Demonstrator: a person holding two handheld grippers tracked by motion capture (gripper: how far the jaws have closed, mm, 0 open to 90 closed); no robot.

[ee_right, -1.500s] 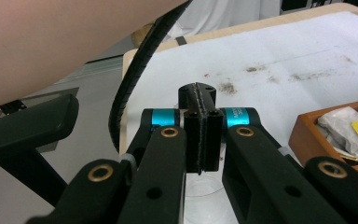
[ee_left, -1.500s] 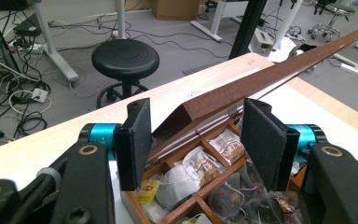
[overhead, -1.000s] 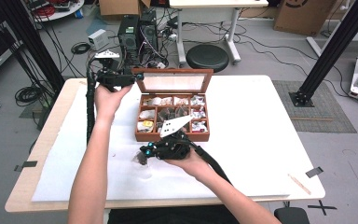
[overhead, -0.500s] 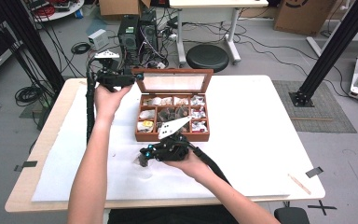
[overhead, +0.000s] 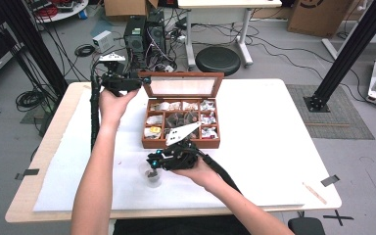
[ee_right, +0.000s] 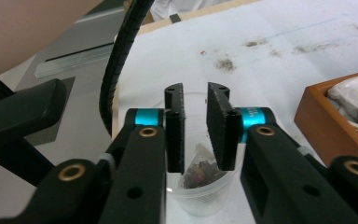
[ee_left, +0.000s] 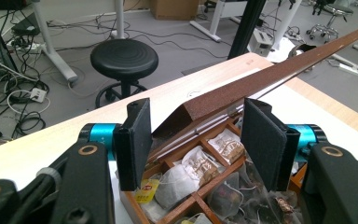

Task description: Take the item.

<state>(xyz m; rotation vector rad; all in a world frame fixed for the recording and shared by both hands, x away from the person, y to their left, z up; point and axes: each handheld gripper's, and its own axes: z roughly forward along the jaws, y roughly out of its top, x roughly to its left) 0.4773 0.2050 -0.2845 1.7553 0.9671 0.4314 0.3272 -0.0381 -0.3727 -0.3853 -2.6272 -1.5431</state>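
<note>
The right gripper (ee_right: pixel 196 133) hangs over a clear plastic cup (ee_right: pixel 200 186) with its jaws a little apart; a tea bag (ee_right: pixel 196 175) lies in the cup just below the fingertips. Beyond them the white cloth (overhead: pixel 269 161) on the table carries small dark crumbs. Farther, the left gripper (ee_left: pixel 196 140) stands wide open around the corner of the wooden box lid (ee_left: pixel 261 81), above the tea bags in the wooden box (overhead: pixel 181 143). Behind the fingers are grey floor, a black stool (ee_left: pixel 123 58) and cables
</note>
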